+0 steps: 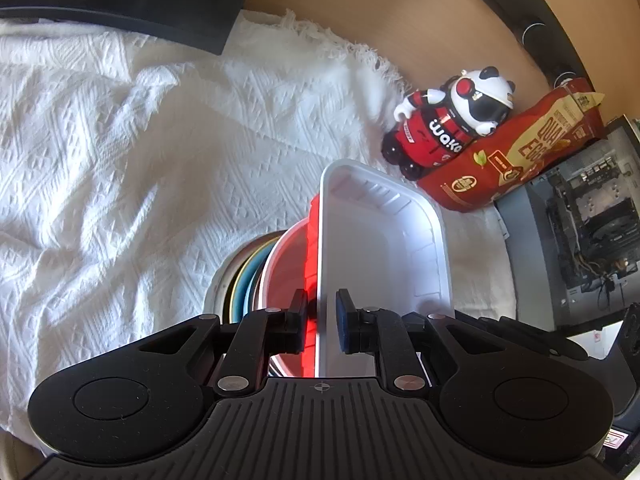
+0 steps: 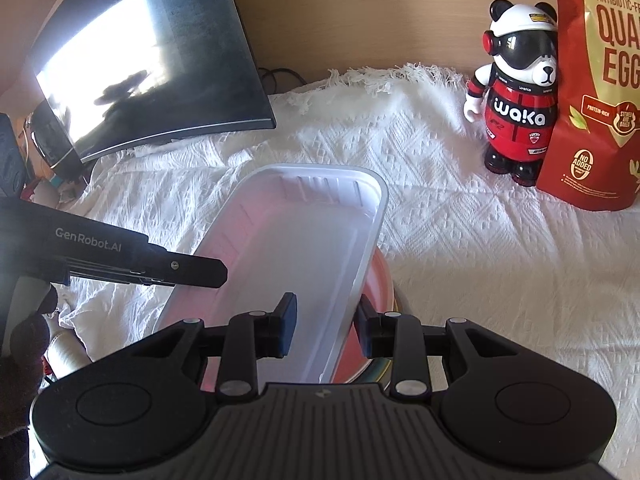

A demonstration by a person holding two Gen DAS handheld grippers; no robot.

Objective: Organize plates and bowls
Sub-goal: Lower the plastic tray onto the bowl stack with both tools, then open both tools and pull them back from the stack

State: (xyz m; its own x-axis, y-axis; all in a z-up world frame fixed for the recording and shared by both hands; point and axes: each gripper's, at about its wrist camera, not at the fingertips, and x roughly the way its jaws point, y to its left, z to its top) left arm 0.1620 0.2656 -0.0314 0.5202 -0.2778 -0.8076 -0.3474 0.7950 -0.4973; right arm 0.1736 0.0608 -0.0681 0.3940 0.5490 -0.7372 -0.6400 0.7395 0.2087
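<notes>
The white tray (image 2: pixel 288 240) is long, with round corners, a flat rim and little ribs on the wall at its far end. It sits tilted on top of a stack of dishes. Right under it is a red bowl (image 1: pixel 290 264) with a white outside. Under that are plates (image 1: pixel 244 276) with blue and yellow rims. The stack stands on a white cloth (image 1: pixel 120 160) with a bumpy pattern, spread over the table (image 2: pixel 380 20).

The left tongs (image 1: pixel 322 320) are around the tray's left rim. One finger is inside the tray and one is outside, next to the red bowl. A small gap shows between the inside pad and the rim, so I cannot tell if they are squeezing it. In the right view the left tool (image 2: pixel 120 256) reaches in from the left, over the tray's side.

The right tongs (image 2: pixel 326 326) are apart. One finger is inside the tray and one is outside its right rim. Neither pad is pressing on the rim.

A panda toy (image 2: pixel 516 96) in red clothes stands at the far right, just beside a red snack bag (image 2: pixel 592 100). A dark screen (image 2: pixel 140 60) stands at the far left. Between them and the stack the cloth is bare. The cloth's fringed edge ends near the back of the table.
</notes>
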